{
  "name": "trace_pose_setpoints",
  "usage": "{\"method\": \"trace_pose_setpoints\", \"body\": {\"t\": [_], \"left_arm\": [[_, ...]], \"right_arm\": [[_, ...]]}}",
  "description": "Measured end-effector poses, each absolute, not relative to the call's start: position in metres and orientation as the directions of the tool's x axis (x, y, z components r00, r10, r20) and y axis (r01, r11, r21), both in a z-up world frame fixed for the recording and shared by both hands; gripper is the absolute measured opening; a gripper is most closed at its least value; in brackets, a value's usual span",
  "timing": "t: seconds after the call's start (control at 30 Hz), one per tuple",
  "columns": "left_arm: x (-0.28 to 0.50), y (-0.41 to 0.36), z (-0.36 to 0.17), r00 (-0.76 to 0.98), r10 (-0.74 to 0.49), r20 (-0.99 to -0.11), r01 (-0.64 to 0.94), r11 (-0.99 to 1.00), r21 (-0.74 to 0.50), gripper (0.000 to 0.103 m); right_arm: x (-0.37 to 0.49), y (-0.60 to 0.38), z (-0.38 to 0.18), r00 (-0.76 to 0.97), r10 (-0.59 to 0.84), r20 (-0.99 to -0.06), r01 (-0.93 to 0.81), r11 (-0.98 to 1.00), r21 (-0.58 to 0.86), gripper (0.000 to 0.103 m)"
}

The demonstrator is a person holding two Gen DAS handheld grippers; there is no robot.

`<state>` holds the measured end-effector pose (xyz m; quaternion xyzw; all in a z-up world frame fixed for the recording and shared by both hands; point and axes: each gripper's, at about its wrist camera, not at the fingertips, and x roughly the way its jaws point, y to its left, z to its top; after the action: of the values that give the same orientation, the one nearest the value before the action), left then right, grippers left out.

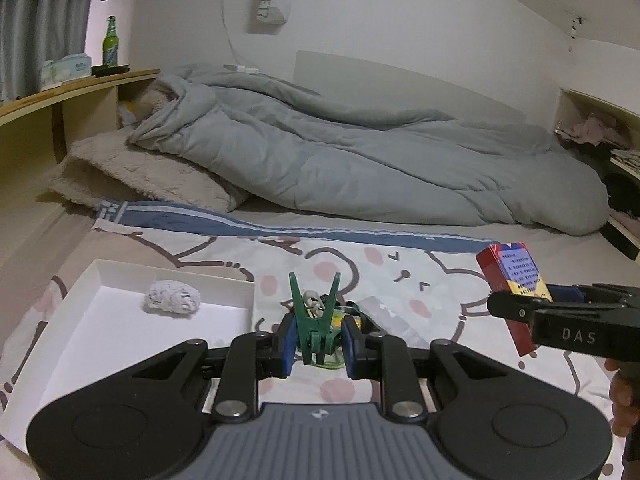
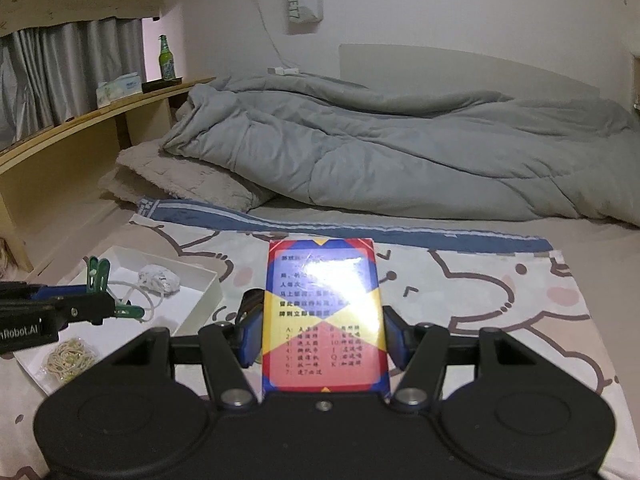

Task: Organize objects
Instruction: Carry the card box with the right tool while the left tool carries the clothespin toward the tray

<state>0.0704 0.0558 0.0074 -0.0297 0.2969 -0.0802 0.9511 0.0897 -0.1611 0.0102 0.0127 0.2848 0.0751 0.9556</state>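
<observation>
You had the left gripper clamped on a green peg beside the tray, and the right gripper clamped on the card box, both raised above the sheet, apparently bound for the tray.

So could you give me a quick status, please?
Left gripper shut on peg. Right gripper shut on card box. Tray unobstructed.
</observation>
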Motion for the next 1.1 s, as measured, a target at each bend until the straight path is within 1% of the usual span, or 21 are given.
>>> {"method": "trace_pose_setpoints", "body": {"t": [0.2,0.5,1.1], "left_arm": [[0.071,0.071,0.01,0.82,-0.149,-0.552,0.11,0.989,-0.103,0.025],[0.072,0.108,0.008,0.824,-0.084,-0.56,0.037,0.995,-0.095,0.025],[0.082,0.2,-0.006,0.797,0.017,-0.604,-0.072,0.995,-0.068,0.025]], "right_arm": [[0.094,-0.147,0.01,0.827,0.162,-0.539,-0.149,0.987,0.067,0.061],[0.105,-0.119,0.009,0.823,0.196,-0.534,-0.173,0.98,0.094,0.061],[0.115,-0.045,0.0,0.779,0.321,-0.539,-0.316,0.943,0.105,0.061]]}}
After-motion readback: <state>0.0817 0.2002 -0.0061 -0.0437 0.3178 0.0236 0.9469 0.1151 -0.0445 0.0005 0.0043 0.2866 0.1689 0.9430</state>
